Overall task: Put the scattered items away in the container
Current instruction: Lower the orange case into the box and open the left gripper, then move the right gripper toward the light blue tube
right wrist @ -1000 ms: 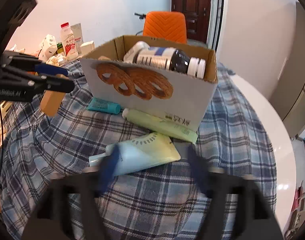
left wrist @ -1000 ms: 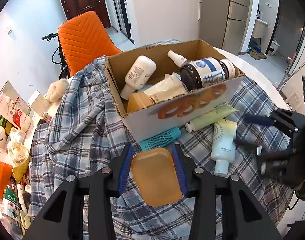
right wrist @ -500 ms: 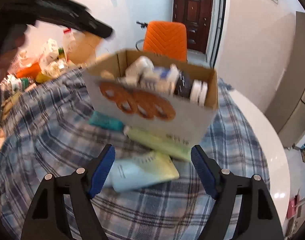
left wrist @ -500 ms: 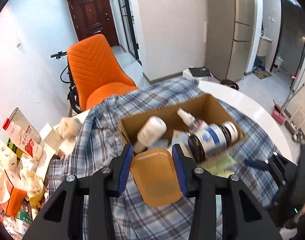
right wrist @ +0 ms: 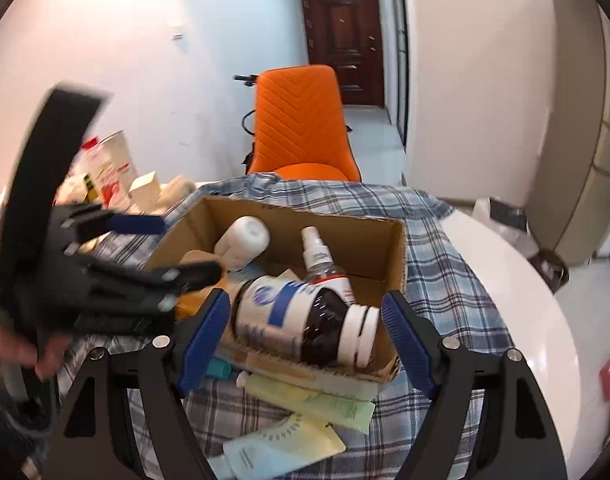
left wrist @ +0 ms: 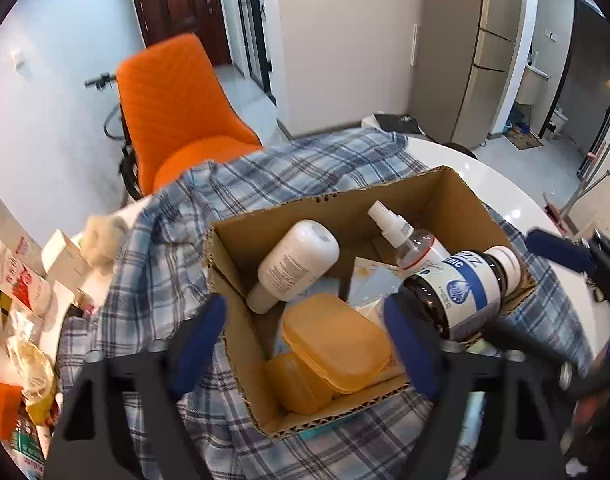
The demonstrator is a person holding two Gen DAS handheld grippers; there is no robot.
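In the cardboard box (left wrist: 457,192), an orange case (left wrist: 337,342) lies loose

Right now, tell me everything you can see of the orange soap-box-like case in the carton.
The orange case looks like translucent plastic, a rounded rectangle in two parts: a flat lid lying tilted over a deeper base. It sits in the near corner of the cardboard box, by the white bottle. The left gripper hovers above it, jaws opening, pads off it.
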